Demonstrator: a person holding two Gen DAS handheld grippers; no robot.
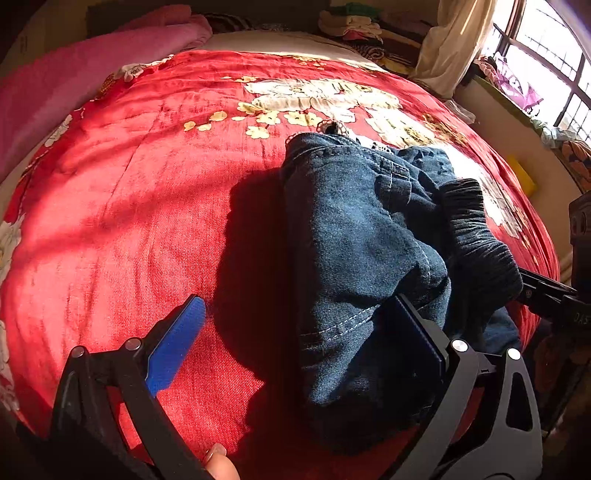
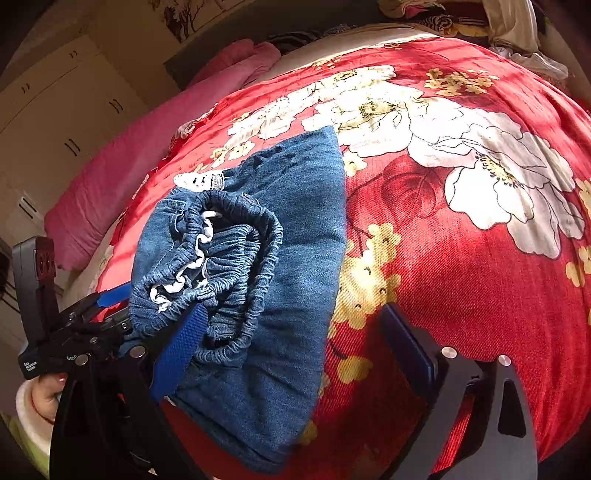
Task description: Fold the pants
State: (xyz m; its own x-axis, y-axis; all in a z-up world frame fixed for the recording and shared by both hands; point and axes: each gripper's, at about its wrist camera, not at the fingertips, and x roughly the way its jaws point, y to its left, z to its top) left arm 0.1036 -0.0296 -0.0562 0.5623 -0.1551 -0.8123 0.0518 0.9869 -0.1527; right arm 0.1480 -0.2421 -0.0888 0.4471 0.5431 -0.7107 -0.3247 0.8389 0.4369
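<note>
Small blue denim pants (image 1: 362, 236) lie bunched and partly folded on the red flowered bedspread (image 1: 147, 206). Their dark elastic waistband (image 1: 476, 236) faces right. My left gripper (image 1: 299, 325) is open; its right finger sits under or against the denim near the front edge, its left finger (image 1: 177, 339) over bare bedspread. In the right wrist view the pants (image 2: 280, 295) lie at the left with the gathered waistband (image 2: 221, 258) on top. My right gripper (image 2: 291, 347) is open, with the left pad (image 2: 181, 350) touching the waistband and the right pad over the bedspread (image 2: 461, 277).
A pink blanket (image 1: 74, 81) lies along the bed's far left side. Piled clothes (image 1: 354, 22) and a cream curtain (image 1: 450, 40) stand behind the bed, with a window (image 1: 546, 55) at the right. White cupboards (image 2: 62, 107) stand at the left of the right wrist view.
</note>
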